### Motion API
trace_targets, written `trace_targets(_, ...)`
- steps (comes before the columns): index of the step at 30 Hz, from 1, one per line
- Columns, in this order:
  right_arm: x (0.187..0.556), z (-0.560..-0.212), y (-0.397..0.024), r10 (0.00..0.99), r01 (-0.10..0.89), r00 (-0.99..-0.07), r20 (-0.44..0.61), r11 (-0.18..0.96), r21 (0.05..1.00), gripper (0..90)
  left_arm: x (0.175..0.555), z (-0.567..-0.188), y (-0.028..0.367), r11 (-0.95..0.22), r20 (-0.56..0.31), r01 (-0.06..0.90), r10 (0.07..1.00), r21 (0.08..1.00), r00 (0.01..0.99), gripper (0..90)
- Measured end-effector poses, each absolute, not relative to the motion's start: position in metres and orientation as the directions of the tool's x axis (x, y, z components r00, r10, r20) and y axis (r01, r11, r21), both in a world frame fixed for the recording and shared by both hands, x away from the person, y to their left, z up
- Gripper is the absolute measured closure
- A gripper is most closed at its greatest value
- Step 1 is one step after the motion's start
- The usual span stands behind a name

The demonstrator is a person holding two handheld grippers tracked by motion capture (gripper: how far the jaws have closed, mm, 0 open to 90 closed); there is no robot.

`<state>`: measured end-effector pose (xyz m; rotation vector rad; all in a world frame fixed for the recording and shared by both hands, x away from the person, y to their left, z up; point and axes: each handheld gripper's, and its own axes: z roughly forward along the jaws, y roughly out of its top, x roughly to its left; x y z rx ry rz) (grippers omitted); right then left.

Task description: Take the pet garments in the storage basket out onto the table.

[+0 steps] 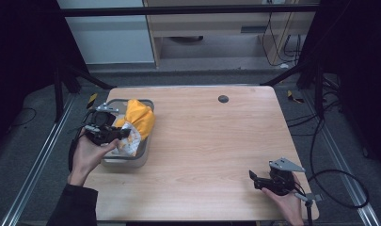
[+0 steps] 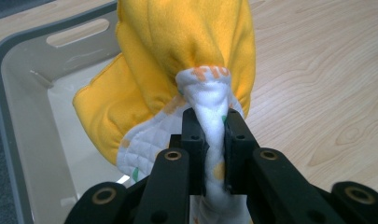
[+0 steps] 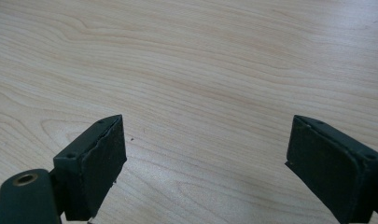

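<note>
Left gripper (image 2: 213, 154) pinches yellow-white cloth (image 2: 186, 65) over grey bin (image 2: 18, 154).

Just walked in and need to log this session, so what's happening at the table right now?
A person works with a hand-held gripper in each hand. The left hand-held gripper is shut on the white quilted edge of a yellow cloth item, holding it over a grey bin at the left side of the wooden table. The right hand-held gripper rests open near the table's front right corner, with nothing between its jaws.
</note>
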<state>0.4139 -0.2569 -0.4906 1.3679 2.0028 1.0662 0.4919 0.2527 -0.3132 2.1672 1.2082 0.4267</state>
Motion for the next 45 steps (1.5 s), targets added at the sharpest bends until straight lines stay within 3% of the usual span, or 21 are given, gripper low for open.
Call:
trace_targets(21, 0.413, -0.490, -0.257, 0.923, 0.535, -0.383, 0.029, 0.196, 0.822, 12.1, 0.473, -0.300, 0.202, -0.497, 0.005, 0.566, 0.754, 0.658, 0.656, 81.4)
trace_targets(45, 0.412, -0.489, -0.258, 0.924, 0.529, -0.383, 0.022, 0.199, 0.825, 12.2, 0.469, -0.316, 0.156, -0.563, 0.004, 0.516, 0.678, 0.646, 0.735, 81.5)
